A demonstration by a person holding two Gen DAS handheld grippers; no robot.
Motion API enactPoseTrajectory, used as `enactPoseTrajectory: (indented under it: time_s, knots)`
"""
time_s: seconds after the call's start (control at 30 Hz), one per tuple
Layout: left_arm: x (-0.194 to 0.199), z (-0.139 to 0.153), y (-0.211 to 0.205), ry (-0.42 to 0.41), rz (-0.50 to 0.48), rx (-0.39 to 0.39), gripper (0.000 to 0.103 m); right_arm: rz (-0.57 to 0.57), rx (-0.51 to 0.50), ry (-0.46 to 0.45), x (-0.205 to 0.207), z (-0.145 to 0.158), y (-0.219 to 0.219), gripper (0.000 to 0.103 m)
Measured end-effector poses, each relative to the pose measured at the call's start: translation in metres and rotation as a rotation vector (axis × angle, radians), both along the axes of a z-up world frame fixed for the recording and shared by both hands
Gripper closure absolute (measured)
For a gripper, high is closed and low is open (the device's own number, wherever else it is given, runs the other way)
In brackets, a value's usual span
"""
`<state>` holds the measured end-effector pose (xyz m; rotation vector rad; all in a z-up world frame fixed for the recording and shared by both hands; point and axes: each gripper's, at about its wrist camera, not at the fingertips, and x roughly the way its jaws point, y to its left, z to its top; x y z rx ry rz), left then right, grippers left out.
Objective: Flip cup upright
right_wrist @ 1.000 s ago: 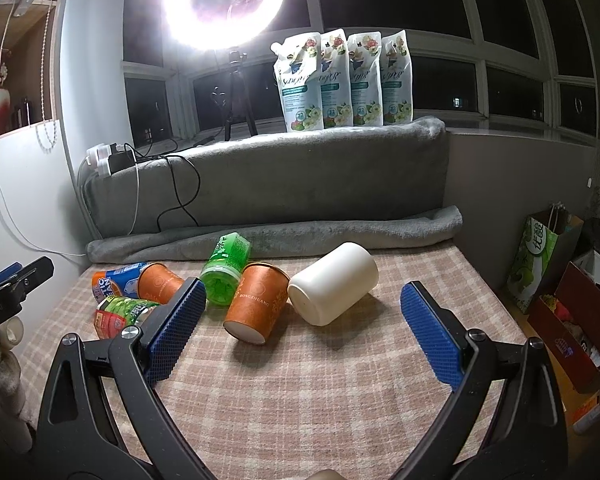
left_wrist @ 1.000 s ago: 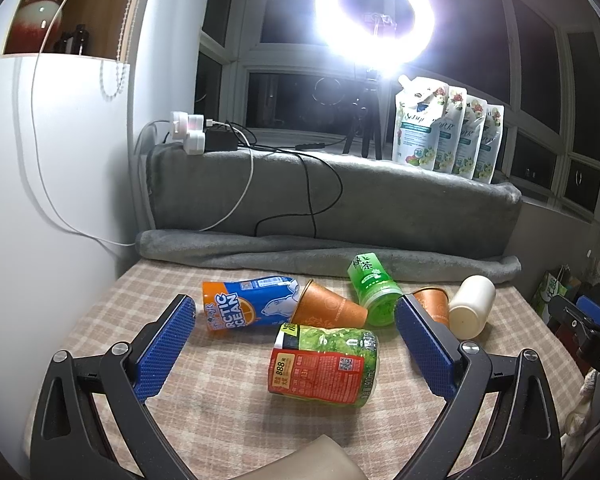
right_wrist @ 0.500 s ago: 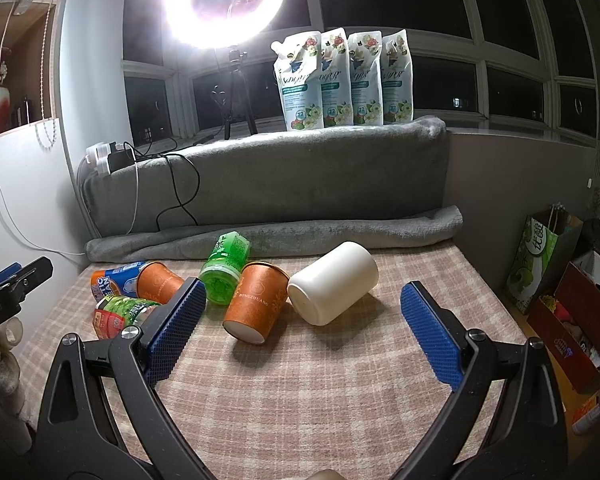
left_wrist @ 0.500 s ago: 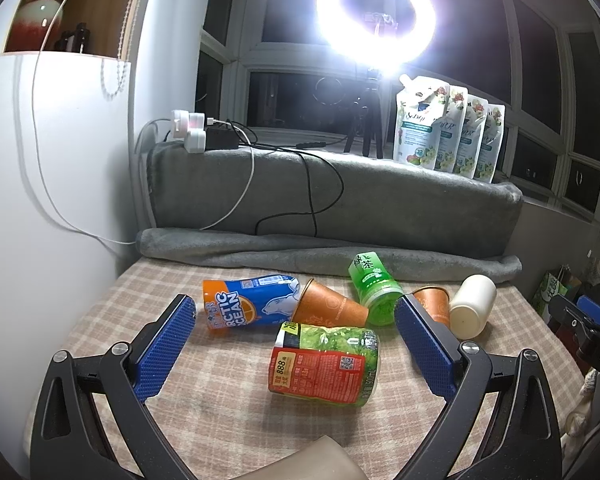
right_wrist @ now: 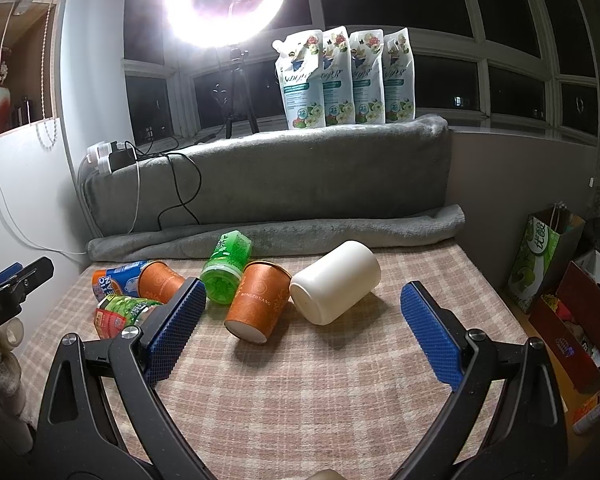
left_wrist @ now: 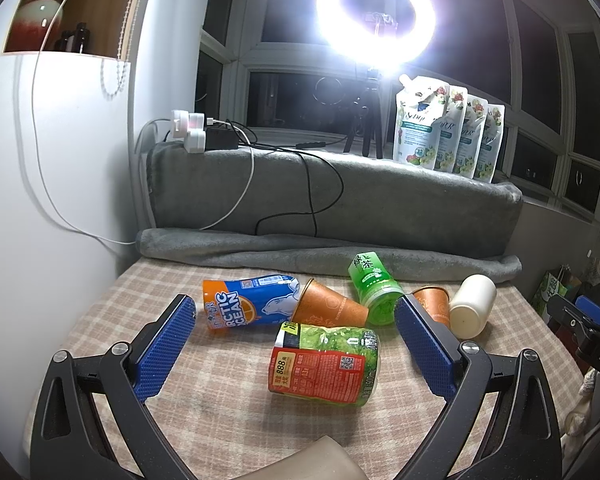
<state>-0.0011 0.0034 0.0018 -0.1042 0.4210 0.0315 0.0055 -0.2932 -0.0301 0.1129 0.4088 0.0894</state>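
Mug right of paper cup; pouches behind

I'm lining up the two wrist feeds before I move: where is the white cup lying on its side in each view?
Left wrist view: white cup lies at the right of the group, past the right blue pad, beside an orange paper cup.
Right wrist view: it lies centre, between the open tongs, right of that orange paper cup.
Shared landmark: the green bottle.
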Motion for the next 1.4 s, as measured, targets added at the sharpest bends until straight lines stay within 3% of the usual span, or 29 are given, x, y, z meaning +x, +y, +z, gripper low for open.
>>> enactPoseTrajectory:
  time_s: [0.57,0.77,1.4]
  knots:
    - [0.003,-0.008,0.009,0.016,0.015,-0.003,0.004,0.094,-0.041,0.022,0.02,0.0,0.025,0.003]
    - [0.003,-0.016,0.021,0.046,0.033,-0.008,0.004,0.216,-0.099,0.054,0.045,-0.001,0.049,0.003]
    - [-0.013,-0.038,0.08,0.136,0.158,-0.067,0.004,0.666,-0.282,0.295,0.161,-0.013,0.164,0.003]
